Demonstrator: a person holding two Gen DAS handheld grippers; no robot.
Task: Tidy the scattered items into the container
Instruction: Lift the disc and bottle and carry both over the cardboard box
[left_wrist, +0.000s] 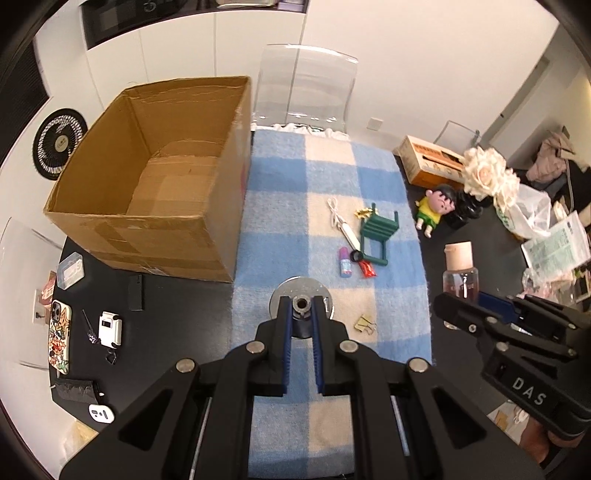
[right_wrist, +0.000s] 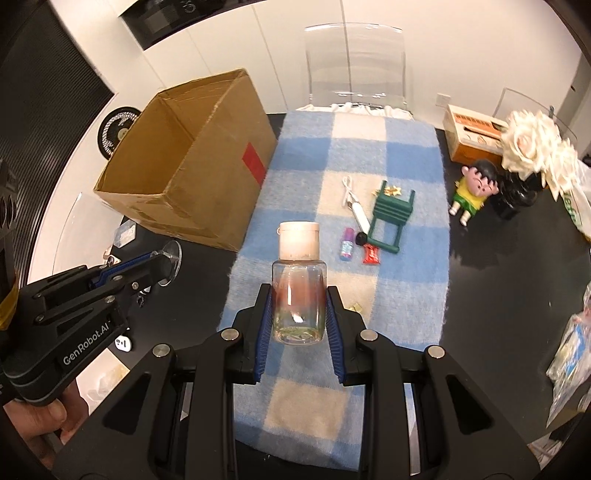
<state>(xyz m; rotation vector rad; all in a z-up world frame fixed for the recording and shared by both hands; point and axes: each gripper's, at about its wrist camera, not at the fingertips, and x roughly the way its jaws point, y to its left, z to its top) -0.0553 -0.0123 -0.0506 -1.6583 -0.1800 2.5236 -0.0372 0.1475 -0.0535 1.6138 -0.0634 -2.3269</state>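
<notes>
My left gripper (left_wrist: 302, 301) is shut on the hub of a clear suction cup (left_wrist: 301, 288), held above the blue checked blanket (left_wrist: 280, 192). The right wrist view shows that cup (right_wrist: 170, 258) at the left gripper's (right_wrist: 157, 258) tips. My right gripper (right_wrist: 299, 290) is shut on a clear bottle (right_wrist: 299, 295) with a beige cap, also held over the blanket. An open cardboard box (left_wrist: 147, 236) stands empty at the left. On the blanket lie a green toy chair (left_wrist: 376, 230), a white cable (left_wrist: 341, 221), a purple tube (left_wrist: 344, 262), a red packet (left_wrist: 368, 268) and a gold clip (left_wrist: 365, 324).
On the black table (left_wrist: 177, 314), a doll (left_wrist: 434, 212), a black vase of white flowers (left_wrist: 484, 173), an orange box (left_wrist: 428, 162) and plastic bags sit right of the blanket. A phone (left_wrist: 60, 336) and small gadgets lie left. A clear chair (left_wrist: 306, 85) stands behind.
</notes>
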